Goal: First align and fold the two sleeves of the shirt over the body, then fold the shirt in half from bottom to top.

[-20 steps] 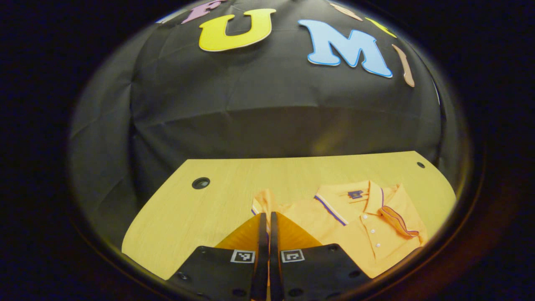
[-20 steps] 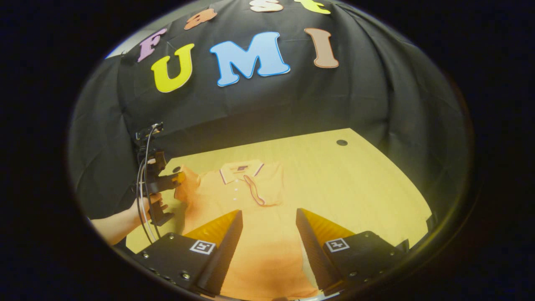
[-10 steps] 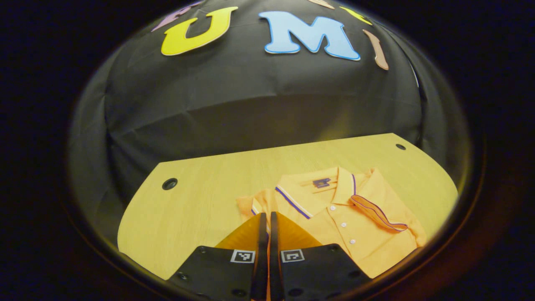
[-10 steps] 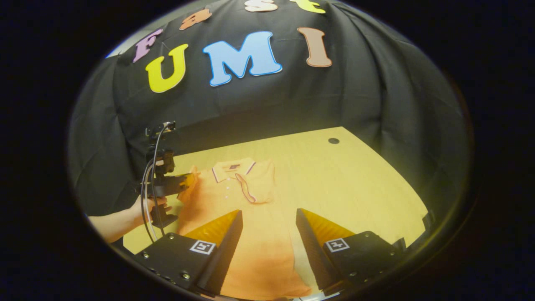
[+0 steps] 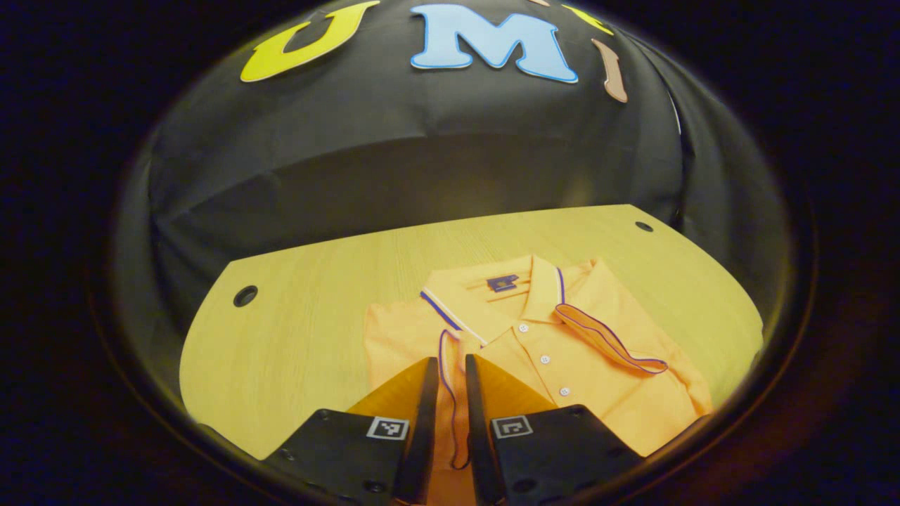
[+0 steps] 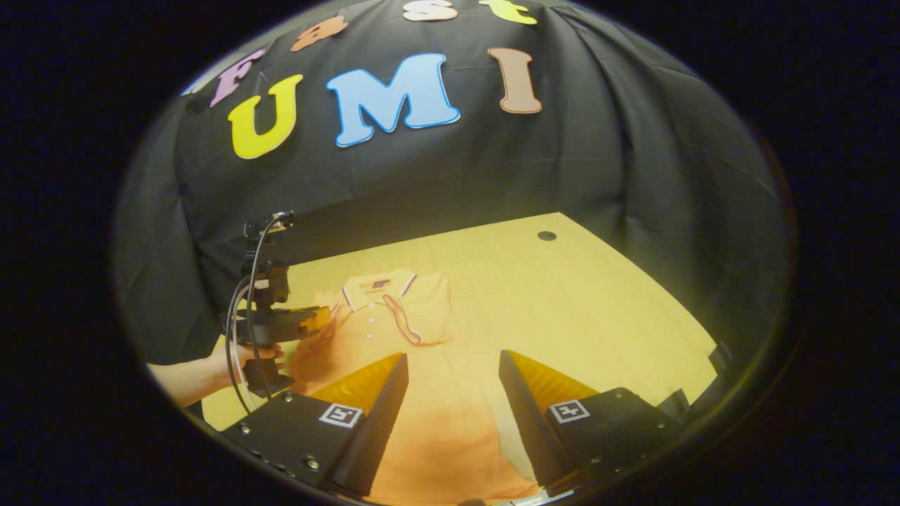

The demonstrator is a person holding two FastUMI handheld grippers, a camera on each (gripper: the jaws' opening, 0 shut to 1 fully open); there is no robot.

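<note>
As the fold stands: the sleeve step is closing; both sleeves lie over the body of the shirt, and the bottom-to-top fold is not yet begun.
Left claw [image 5: 450, 362]: its fingers are a narrow gap apart; the trimmed cuff of the left sleeve [image 5: 444, 351] lies in that gap, seemingly loose rather than pinched. In the right gripper view this claw [image 6: 316, 320], held by a hand [image 6: 239, 358], sits at the shirt's shoulder edge.
Right claw [image 6: 451, 355]: spread wide with nothing between the fingers, it hovers over the lower half of the shirt [image 6: 429, 422].
Shirt [image 5: 562, 365]: it lies front up on the table, buttons and collar showing, with the collar at the far end and the hem at the near end.
Right sleeve [image 5: 612, 341]: it is already folded across the chest, its trimmed cuff lying slantwise beside the buttons.
Table [image 5: 295, 337]: bare wood lies to both sides of the shirt and beyond the collar.
Next move, as I judge it: draw the left claw clear without dragging the cuff, check that the two sleeves lie level, then bring both claws to the hem corners, grip them and carry the hem up to the collar.
Care needed: the loose sleeves may slide off when the hem is lifted.
</note>
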